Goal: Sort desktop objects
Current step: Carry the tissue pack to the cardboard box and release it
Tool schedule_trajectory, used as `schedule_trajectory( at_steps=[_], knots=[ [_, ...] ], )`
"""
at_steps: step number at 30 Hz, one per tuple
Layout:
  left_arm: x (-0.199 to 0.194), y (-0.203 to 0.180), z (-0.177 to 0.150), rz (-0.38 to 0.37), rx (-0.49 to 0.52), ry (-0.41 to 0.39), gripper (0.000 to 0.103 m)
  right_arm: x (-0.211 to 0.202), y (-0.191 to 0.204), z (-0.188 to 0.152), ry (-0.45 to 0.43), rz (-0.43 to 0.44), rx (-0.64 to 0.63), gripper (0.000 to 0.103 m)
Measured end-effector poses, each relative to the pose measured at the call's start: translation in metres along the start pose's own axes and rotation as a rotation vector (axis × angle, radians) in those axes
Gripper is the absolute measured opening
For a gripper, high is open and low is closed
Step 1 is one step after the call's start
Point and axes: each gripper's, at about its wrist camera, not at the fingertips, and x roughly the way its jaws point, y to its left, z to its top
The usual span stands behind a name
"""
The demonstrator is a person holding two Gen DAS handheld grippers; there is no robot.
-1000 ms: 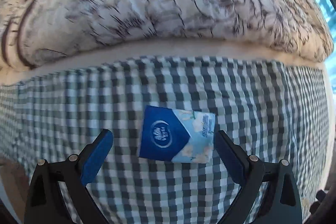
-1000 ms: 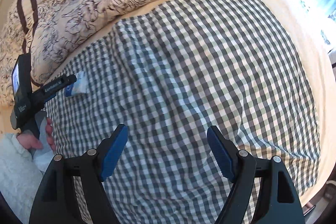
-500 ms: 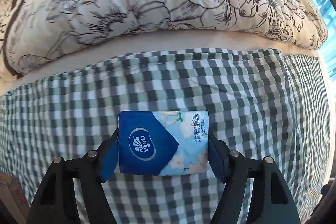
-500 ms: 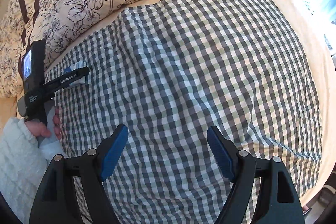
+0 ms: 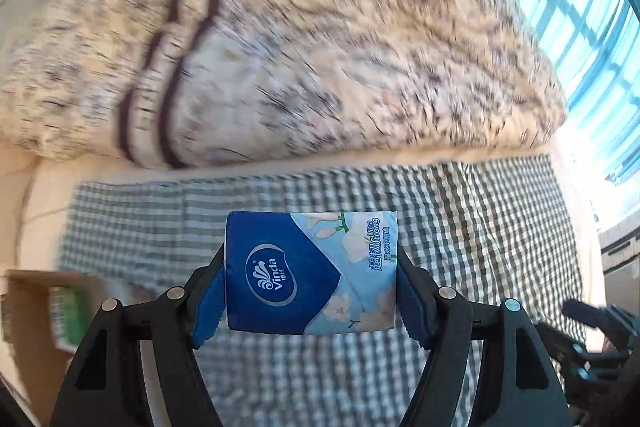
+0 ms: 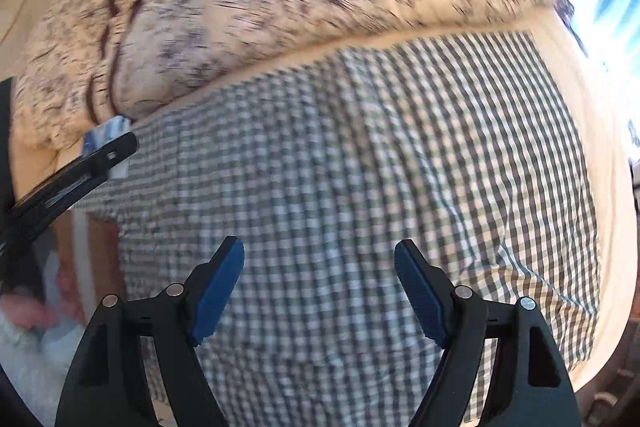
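One pack of tissues (image 5: 311,273) is sitting crosswise between the blue pads (image 5: 208,301) of the left gripper (image 5: 310,301), which is pinching it at both short ends above the green-and-white checked cloth (image 5: 480,227). Its long axis is running from nine o'clock to three o'clock in the left wrist view, with the dark blue half toward nine and the pale floral half toward three. A white oval logo reading "Vinda" is showing on the blue half, tilted, and "Ultra Strong" is running up the pale half beside Chinese characters too small to read. A floral quilt (image 5: 320,47) is lying at twelve o'clock, and a cardboard box (image 5: 28,311) at eight. The right gripper (image 6: 318,291) is hanging spread over the cloth with nothing between its jaws; from there the pack (image 6: 106,133) is showing at nine o'clock.
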Motion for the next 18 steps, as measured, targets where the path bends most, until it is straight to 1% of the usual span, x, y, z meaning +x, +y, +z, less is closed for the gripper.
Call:
schedule_trajectory(
  at_steps=[2,4,7,9,12,14,17,18],
  knots=[
    [-0.025,0.024,0.000,0.016,-0.016,-0.026,0.074,-0.018,0.028,-0.001,-0.029,0.018,-0.042,0.078],
    [-0.057,0.054,-0.007,0.033,-0.039,-0.056,0.074,-0.039,0.060,-0.005,-0.058,0.041,-0.095,0.078],
    [-0.090,0.101,-0.026,0.070,-0.089,-0.067,0.074,-0.065,0.107,-0.017,-0.087,0.078,-0.172,0.078],
    [-0.104,0.132,-0.041,0.095,-0.121,-0.069,0.074,-0.078,0.137,-0.029,-0.090,0.098,-0.220,0.078],
    [-0.111,0.171,-0.066,0.149,-0.154,-0.042,0.074,-0.092,0.174,-0.051,-0.088,0.120,-0.286,0.078],
    [-0.106,0.199,-0.087,0.173,-0.195,-0.017,0.074,-0.096,0.196,-0.068,-0.085,0.128,-0.334,0.078],
    [-0.090,0.224,-0.112,0.179,-0.227,0.014,0.074,-0.095,0.221,-0.090,-0.080,0.107,-0.382,0.078],
    [-0.084,0.230,-0.120,0.196,-0.222,0.028,0.074,-0.093,0.225,-0.094,-0.074,0.108,-0.386,0.078]
  ],
)
